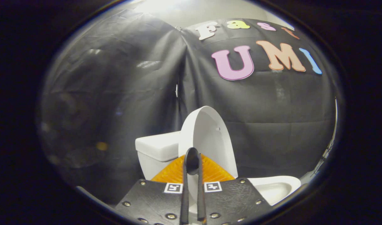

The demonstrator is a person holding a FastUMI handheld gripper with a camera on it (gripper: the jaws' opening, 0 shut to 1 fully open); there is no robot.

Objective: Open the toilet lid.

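Gripper [192, 162] jaws nearly closed on the raised toilet lid [209, 137] edge, cistern [156, 147] behind, bowl [272, 184] open, black cloth wall [115, 93] around.

White toilet lid [209, 137] raised near upright, leaning by the tank [158, 147], above the bowl [278, 187].

the toilet lid [209, 137] stands raised, nearly upright, in the middle of the frame, its lower edge running down between the two fingers [173, 175] of the gripper [192, 165] at the bottom centre; the fingers sit close together on either side of that edge. the tank [156, 150] lies left of and behind the lid. the bowl [277, 187] lies at the lower right, beyond the fingers. the booth wall [115, 93] rises behind everything
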